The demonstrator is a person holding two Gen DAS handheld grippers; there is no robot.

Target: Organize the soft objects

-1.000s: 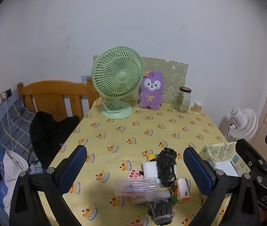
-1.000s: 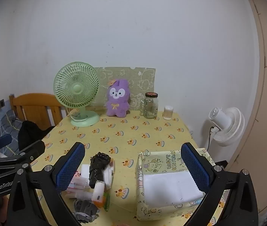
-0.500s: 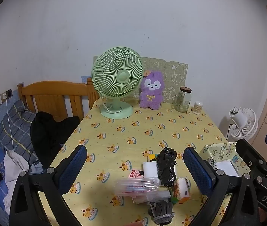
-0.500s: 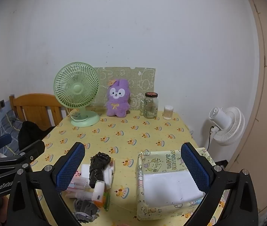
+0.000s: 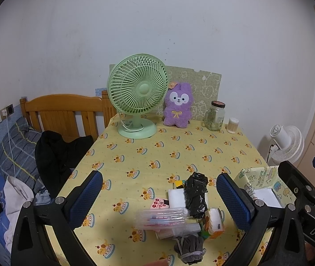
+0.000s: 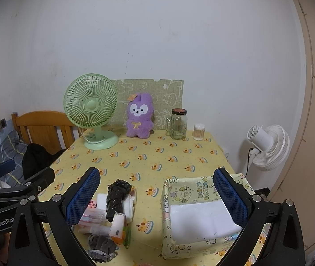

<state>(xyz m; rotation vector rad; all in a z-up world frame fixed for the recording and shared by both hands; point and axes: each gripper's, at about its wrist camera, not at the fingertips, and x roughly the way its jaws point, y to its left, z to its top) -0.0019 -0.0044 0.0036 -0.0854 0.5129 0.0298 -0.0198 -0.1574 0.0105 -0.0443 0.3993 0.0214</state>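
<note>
I'm looking down on a table under a yellow tablecloth printed with small cake motifs (image 5: 157,155), pushed against a white wall. Far left: blue-grey plaid pillow (image 5: 17,146) and loose clothes, then an orange wooden slatted headboard (image 5: 64,113) with a black garment (image 5: 57,153) in front of it at the table's left edge. Along the back of the table, left to right: pale green desk fan (image 5: 138,95), purple plush rabbit with a yellow bow (image 5: 178,108) leaning on a green cartoon-print board (image 5: 204,88), glass jar with a dark lid (image 5: 215,116), small tub of cotton swabs (image 5: 233,125). White floor fan (image 6: 268,147) stands off the table's right side, next to a beige door frame.

Near edge holds the pile: clear plastic pencil case (image 5: 162,218), white foam sponge blocks (image 5: 176,196), crumpled black plastic bag (image 5: 196,194) lying on top of them, small white-and-orange carton (image 5: 215,222), grey knit glove (image 5: 188,247) nearest me. Just right of the pile, apart from it, a yellow birthday-print open box with a white lining (image 6: 201,212).

Left gripper (image 5: 157,199) hovers above the pile, blue pads wide apart, holding nothing. Right gripper (image 6: 157,197) hovers level beside it, framing the gap between pile and box, also spread wide, nothing between its pads. Each wrist view catches the other gripper's black frame at its edge.
</note>
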